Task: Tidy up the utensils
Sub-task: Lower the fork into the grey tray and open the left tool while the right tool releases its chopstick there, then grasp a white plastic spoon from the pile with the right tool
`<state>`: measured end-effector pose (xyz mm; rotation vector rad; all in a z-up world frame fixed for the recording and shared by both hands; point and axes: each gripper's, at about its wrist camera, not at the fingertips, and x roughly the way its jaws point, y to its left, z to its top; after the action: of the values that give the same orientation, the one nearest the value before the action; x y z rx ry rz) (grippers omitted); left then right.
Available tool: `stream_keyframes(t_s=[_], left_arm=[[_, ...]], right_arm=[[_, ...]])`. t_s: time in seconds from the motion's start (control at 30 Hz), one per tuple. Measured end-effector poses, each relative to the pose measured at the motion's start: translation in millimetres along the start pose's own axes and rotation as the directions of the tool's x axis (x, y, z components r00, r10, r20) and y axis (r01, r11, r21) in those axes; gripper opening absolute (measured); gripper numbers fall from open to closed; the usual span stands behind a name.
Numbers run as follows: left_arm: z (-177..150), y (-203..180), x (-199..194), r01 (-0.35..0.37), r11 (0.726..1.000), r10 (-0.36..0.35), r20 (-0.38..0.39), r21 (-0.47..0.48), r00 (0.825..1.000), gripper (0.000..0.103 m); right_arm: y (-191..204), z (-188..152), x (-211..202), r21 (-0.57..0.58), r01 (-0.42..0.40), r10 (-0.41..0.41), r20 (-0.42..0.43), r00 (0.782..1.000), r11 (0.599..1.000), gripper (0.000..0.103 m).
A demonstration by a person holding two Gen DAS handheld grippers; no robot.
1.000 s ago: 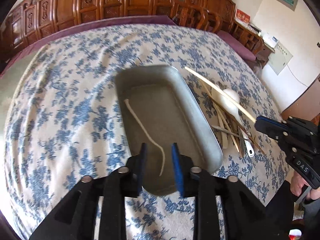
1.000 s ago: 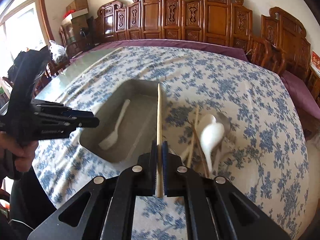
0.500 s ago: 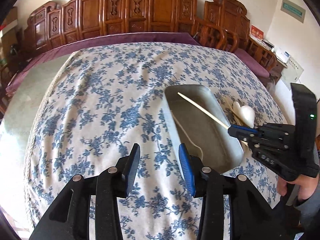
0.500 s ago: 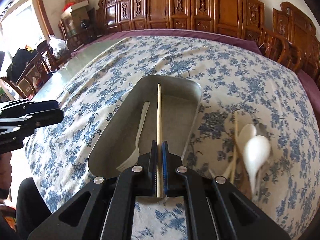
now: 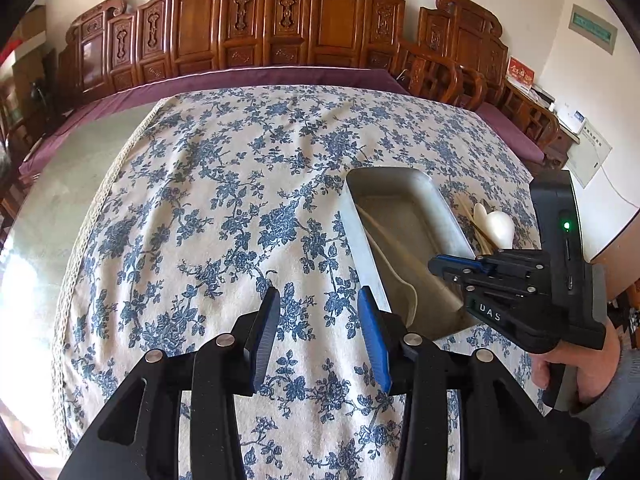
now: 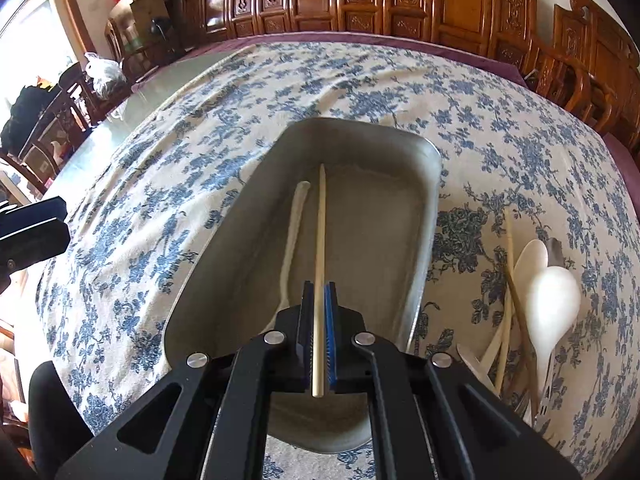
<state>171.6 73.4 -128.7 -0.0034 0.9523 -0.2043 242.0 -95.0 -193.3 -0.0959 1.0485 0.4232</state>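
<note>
While a blue-flowered tablecloth (image 5: 208,216) fills the near scene, the left gripper (image 5: 320,336) hangs over the cloth with its jaws spread and nothing between them, just left of the metal tray (image 6: 430,184). At centre, one white plastic spoon (image 6: 294,224) lies lengthwise in the tray, its handle pointing to the far wall. Beside it the right gripper (image 6: 319,336) has its jaws pressed onto a single wooden chopstick (image 6: 321,224), pinched near its butt end, the long free end reaching out low over the tray floor parallel to the spoon; whether the tip touches the metal cannot be told.

The chopstick looks light, stiff and thin, smooth enough to swivel in the pads when held so near one end; a hold closer to the middle would likely steady it. The spoon appears equally light and slightly flexible, best taken across its handle.

To the right of the tray, on the cloth, the unsorted pile (image 6: 520,320) waits: two white ladle-like spoons, one overlapping the other (image 6: 554,300), at least two more pale chopsticks (image 6: 509,264), and some metal pieces at the near edge too crowded to count. The tray holds one item, with a second about to go in.
</note>
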Motion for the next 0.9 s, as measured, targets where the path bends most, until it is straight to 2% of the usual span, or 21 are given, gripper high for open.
stream_keyframes(t_s=[0.17,0.2,0.3,0.37,0.47,0.63,0.9], left_arm=[[-2,-7,-11,-0.004,1.000,0.004,0.009,0.006,1.000,0.041],[-2,-9,-12,-0.003,1.000,0.003,0.012,0.007,1.000,0.046],[-4,-21,-19,-0.001,1.000,0.001,0.033,0.012,0.999,0.073],[-5,-31,-20,0.004,1.000,-0.005,0.034,0.020,0.999,0.078],[-7,-48,-19,0.028,0.999,-0.029,0.030,0.029,0.999,0.082],[-8,-75,-19,0.054,0.998,-0.056,0.050,0.039,0.997,0.089],[-7,-114,-16,0.060,0.994,-0.067,0.084,0.086,0.994,0.090]], right_arm=[[4,-1,-17,-0.033,-0.020,0.021,0.035,0.999,0.999,0.009],[3,-2,-23,-0.032,-0.027,0.028,0.046,0.999,0.999,0.009],[-5,-9,-50,-0.014,-0.046,0.047,0.090,0.995,0.999,0.014],[-14,-18,-72,0.001,-0.058,0.057,0.122,0.991,0.998,0.020],[-31,-37,-102,0.010,-0.052,0.050,0.152,0.987,0.999,0.023],[-72,-72,-144,0.051,-0.004,-0.006,0.184,0.983,0.999,0.024],[-124,-105,-164,0.113,0.051,-0.073,0.197,0.978,0.992,0.024]])
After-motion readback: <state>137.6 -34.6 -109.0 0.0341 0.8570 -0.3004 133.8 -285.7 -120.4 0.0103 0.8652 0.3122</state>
